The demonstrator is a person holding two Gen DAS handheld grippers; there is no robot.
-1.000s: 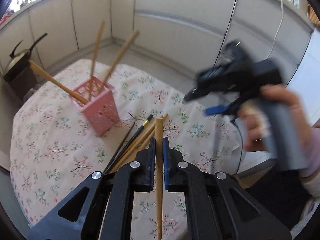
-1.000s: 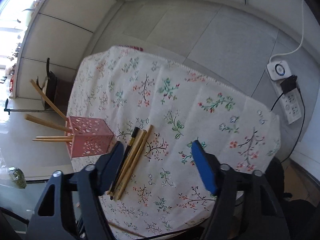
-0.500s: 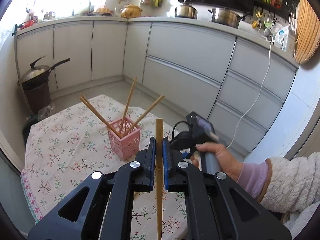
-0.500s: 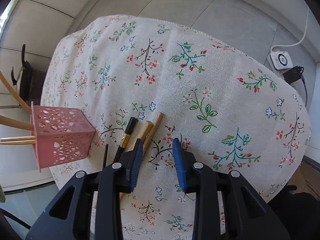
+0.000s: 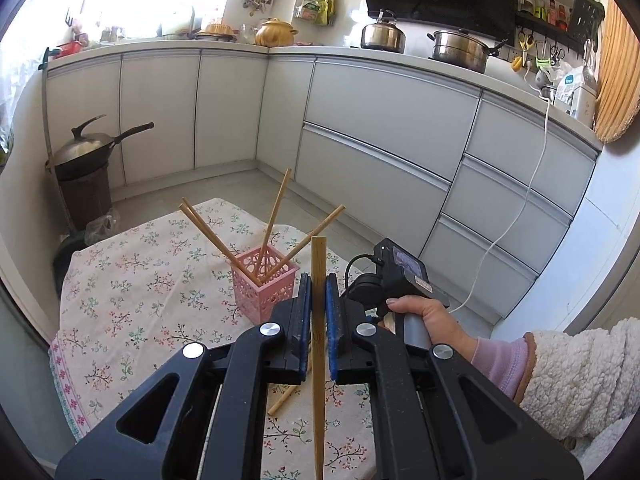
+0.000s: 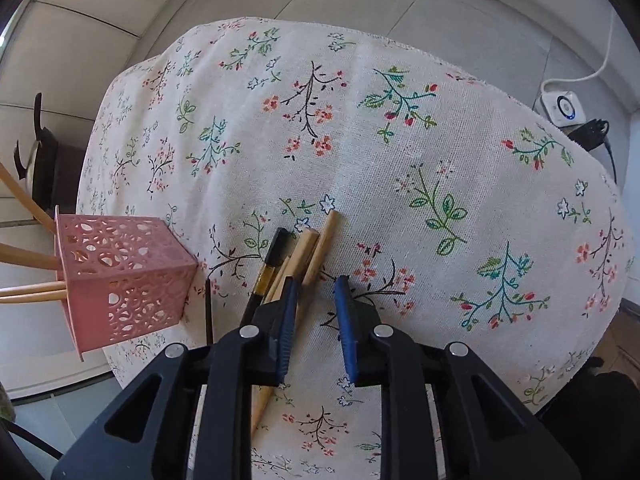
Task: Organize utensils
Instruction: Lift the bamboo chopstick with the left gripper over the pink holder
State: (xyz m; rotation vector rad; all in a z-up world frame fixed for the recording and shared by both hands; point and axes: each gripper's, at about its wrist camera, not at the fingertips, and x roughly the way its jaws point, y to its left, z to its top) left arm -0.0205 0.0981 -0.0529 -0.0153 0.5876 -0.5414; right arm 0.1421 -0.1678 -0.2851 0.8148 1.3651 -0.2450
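My left gripper (image 5: 319, 280) is shut on a bamboo chopstick (image 5: 319, 344), held upright above the table. A pink perforated holder (image 5: 264, 286) with several bamboo chopsticks (image 5: 276, 216) leaning out stands on the floral tablecloth; it also shows in the right wrist view (image 6: 120, 280). My right gripper (image 6: 316, 284) is open, low over a bundle of loose bamboo chopsticks (image 6: 316, 252) and a black chopstick (image 6: 272, 264) lying beside the holder. Its left finger (image 6: 286, 320) sits over the bamboo ones. The right gripper's body shows in the left wrist view (image 5: 396, 276), right of the holder.
The round table (image 6: 440, 140) has a floral cloth, with its edge close on the right and far sides. A wok on a stand (image 5: 86, 152) is on the floor at left. Cabinets (image 5: 380, 128) line the back. A power strip (image 6: 564, 108) lies on the floor.
My left gripper rose and tilted up with its chopstick, bringing the kitchen counters into view. My right gripper came down to the loose chopsticks and its jaws narrowed around them.
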